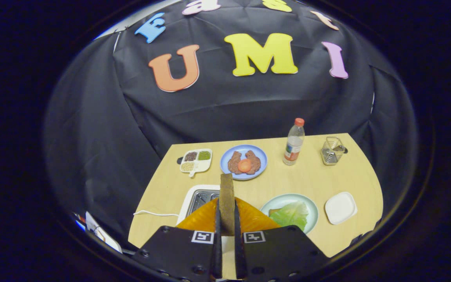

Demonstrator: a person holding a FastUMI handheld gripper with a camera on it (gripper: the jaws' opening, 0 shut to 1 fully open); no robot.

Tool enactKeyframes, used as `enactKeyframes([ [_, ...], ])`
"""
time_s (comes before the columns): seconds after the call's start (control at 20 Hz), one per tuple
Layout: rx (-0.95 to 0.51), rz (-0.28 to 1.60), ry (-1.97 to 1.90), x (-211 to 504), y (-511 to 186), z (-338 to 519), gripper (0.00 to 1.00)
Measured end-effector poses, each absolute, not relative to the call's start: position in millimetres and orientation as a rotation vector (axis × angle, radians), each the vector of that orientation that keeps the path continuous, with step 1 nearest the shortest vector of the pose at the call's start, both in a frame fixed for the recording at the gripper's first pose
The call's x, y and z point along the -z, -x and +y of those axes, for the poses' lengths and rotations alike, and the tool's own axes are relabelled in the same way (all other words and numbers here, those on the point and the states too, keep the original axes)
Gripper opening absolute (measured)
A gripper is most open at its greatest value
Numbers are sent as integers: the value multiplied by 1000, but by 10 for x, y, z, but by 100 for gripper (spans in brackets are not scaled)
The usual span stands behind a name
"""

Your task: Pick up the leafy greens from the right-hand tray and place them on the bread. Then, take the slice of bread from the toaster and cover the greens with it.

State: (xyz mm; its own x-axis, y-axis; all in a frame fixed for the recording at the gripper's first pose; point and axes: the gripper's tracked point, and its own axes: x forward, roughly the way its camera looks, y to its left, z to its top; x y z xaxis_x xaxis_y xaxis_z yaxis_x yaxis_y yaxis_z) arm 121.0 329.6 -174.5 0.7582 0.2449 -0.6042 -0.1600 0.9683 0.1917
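Green leaf point(290, 214) on pale plate point(275, 203), meat on blue plate point(228, 153), hand-held gripper point(227, 223) clamping bread slice point(226, 196).

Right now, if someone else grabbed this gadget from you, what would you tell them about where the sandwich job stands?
Gripper: shut on the bread slice, held upright on edge between the fingers, just above the toaster.
Leafy greens: on the round plate right of the fingers. A brownish edge under them looks like bread. The white tray sits right of the plate.
Done: greens placed, slice out of the toaster.
Left: lay the slice over the greens.
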Motion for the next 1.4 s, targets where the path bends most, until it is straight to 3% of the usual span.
enactKeyframes([
  [0.5, -33, 842, -162, 2678, -1486, 2428, 13],
  [1.35, -91, 965, -158, 3507, -1732, 1978, 13],
  [1.4, -91, 967, -141, 3582, -1764, 1898, 17],
])
